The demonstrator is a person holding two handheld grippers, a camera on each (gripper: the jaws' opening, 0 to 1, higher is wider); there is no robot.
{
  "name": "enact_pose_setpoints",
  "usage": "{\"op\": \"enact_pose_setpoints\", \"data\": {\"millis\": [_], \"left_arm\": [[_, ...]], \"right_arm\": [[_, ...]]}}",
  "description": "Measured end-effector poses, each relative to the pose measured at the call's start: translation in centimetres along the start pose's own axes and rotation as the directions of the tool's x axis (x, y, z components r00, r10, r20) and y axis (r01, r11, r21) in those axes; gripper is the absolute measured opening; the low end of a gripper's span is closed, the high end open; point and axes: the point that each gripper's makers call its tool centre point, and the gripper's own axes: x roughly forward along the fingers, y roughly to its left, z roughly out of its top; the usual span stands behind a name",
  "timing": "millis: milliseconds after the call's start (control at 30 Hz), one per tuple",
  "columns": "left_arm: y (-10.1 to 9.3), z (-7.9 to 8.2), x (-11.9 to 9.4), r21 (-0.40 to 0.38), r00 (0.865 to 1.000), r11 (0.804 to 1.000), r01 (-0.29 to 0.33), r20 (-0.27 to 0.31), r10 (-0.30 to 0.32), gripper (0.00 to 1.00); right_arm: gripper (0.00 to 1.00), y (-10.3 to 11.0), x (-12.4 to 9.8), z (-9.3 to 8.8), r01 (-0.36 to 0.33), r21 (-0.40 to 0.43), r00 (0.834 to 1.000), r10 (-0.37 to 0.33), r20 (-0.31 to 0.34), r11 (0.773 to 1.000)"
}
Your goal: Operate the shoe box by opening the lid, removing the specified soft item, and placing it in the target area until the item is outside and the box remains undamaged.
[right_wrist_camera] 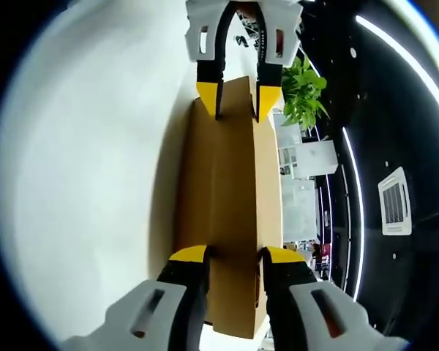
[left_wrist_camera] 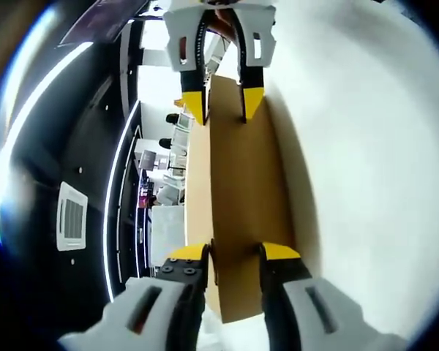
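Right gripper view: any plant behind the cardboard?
Yes, a green leafy plant shows past the far end of the cardboard panel, beside the other gripper.

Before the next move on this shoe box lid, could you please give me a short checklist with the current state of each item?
1. Left gripper straddling its end of the cardboard lid: ok.
2. Right gripper straddling the opposite end of the lid: ok.
3. Both grippers facing each other across the lid: ok.
4. Lid free of visible tears or creases: ok.
5. Jaws pressing firmly on the cardboard: cannot tell.
6. Soft item inside located: cannot tell.
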Motion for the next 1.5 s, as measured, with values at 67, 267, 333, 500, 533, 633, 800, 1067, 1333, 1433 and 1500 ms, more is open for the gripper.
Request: {"op": "enact_pose_setpoints", "data": {"millis": [67,267,333,500,533,633,800,1067,1333,1433,1500], "left_arm": [[0.0,0.0,0.0,0.006,1.000,1.000,0.004,-0.006,-0.004,0.28],[0.1,0.0,-0.1,-0.010,1.000,1.000,0.030,0.006,-0.030,0.28],[0.1,0.1,-0.1,-0.008,0.999,0.999,0.033,0.006,-0.033,0.28],[0.3,0.2,-0.5,-0.020,0.999,0.999,0.033,0.020,-0.033,0.23],[0.4,0.3,-0.6,-0.022,0.999,0.999,0.032,0.025,-0.031,0.20],[0.5,0.4,-0.7,-0.025,0.999,0.999,0.028,0.031,-0.027,0.19],[0.1,0.4,-0.6,-0.019,1.000,1.000,0.021,0.019,-0.020,0.26],[-0.5,-0.2,0.0,0.017,1.000,1.000,-0.016,-0.014,0.016,0.34],[-0.2,-0.3,0.3,0.047,0.997,0.997,-0.067,-0.028,0.069,0.31],[-0.1,-0.3,0.4,0.057,0.996,0.995,-0.079,-0.033,0.081,0.31],[-0.1,-0.4,0.3,0.050,0.996,0.996,-0.078,-0.029,0.080,0.31]], "right_arm": [[0.28,0.0,0.0,0.0,-0.001,0.002,1.000,0.001,0.001,1.000],[0.28,-0.1,0.0,0.0,-0.012,0.018,1.000,0.012,0.012,1.000],[0.28,-0.1,0.1,0.0,-0.012,0.014,1.000,0.011,0.009,1.000],[0.28,-0.1,0.1,0.1,-0.015,0.013,1.000,0.015,0.009,1.000],[0.28,-0.1,0.1,0.1,-0.015,0.013,1.000,0.014,0.008,1.000],[0.28,-0.1,0.1,0.1,-0.014,0.010,1.000,0.014,0.004,1.000],[0.28,-0.2,0.1,0.1,-0.015,0.013,1.000,0.015,0.002,1.000],[0.28,-0.2,0.1,0.2,-0.013,0.013,1.000,0.013,0.001,1.000],[0.28,-0.2,0.1,0.2,-0.010,0.014,1.000,0.010,0.002,1.000],[0.28,-0.2,0.1,0.2,-0.008,0.013,1.000,0.008,0.001,1.000],[0.28,-0.2,0.1,0.2,-0.007,0.013,1.000,0.007,0.001,1.000]]}}
